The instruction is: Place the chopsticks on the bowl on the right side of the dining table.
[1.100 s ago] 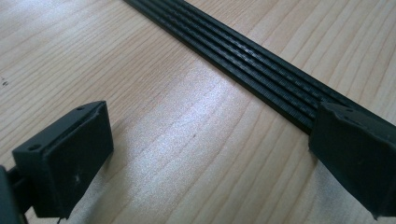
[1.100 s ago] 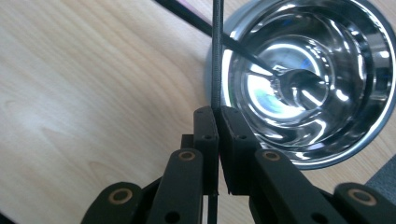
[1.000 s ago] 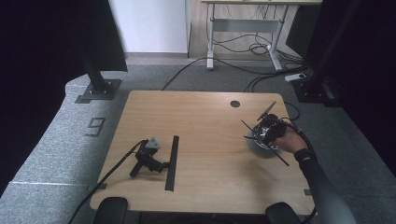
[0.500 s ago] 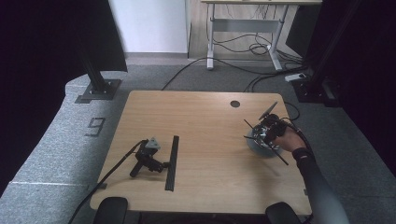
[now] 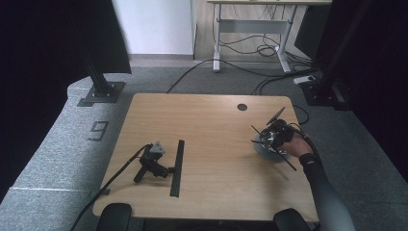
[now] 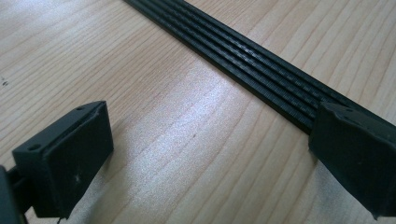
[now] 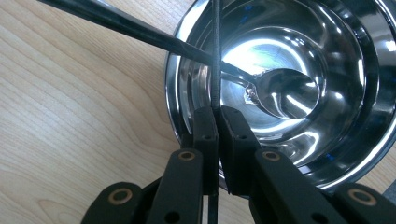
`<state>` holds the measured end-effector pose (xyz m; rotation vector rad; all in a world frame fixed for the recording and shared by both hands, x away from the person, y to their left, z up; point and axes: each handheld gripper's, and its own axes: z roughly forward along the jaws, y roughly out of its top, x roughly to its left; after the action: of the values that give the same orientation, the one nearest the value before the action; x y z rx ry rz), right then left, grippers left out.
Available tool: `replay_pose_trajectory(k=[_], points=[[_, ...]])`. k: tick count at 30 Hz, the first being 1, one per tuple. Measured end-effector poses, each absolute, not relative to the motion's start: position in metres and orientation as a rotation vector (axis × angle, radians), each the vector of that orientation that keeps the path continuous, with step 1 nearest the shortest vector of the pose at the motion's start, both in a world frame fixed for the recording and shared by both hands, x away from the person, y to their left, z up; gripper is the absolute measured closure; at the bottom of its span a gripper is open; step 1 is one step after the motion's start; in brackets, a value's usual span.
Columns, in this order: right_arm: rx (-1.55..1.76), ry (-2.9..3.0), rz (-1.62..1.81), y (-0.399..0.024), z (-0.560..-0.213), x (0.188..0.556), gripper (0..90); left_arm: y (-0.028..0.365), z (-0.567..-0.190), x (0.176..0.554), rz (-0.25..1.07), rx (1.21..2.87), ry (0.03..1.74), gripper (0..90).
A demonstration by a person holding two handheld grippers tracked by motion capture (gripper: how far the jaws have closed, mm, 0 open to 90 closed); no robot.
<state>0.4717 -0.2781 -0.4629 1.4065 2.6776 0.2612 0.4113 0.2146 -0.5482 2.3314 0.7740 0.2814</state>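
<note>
The right tool [image 7: 218, 122] is pressed together on a thin black ribbed strip [image 7: 215, 56], which runs straight out from its tips and crosses over the near rim of the shiny round steel bowl [image 7: 373, 84]. In the bowl lies a steel spoon with a long dark handle [image 7: 280, 93], its handle slanting out over the rim toward the counter's [image 5: 211, 120] middle. All this sits near the counter's right edge. The left tool [image 6: 205, 154] lies spread on the counter's left half, touching a second flat black grooved strip [image 6: 243, 60].

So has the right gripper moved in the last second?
Yes. The right gripper has come slightly toward the near table edge, away from the round hole, over the steel bowl.
</note>
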Motion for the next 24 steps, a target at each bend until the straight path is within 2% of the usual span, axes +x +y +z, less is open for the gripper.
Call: replay_pose_trajectory(k=[10, 12, 18, 24], points=[[1.416, 2.672, 0.300, -0.281, -0.465, 0.471, 82.7, 0.215, -0.548, 0.411, 0.281, 2.331, 0.774, 0.0], [1.421, 2.659, 0.316, -0.283, -0.463, 0.470, 77.6, 0.215, -0.548, 0.411, 0.282, 2.331, 0.774, 0.0], [1.453, 2.603, 0.447, -0.289, -0.451, 0.464, 50.8, 0.215, -0.548, 0.411, 0.281, 2.331, 0.775, 0.0], [1.434, 2.499, 0.550, -0.296, -0.441, 0.452, 31.5, 0.215, -0.548, 0.411, 0.282, 2.331, 0.773, 0.0]])
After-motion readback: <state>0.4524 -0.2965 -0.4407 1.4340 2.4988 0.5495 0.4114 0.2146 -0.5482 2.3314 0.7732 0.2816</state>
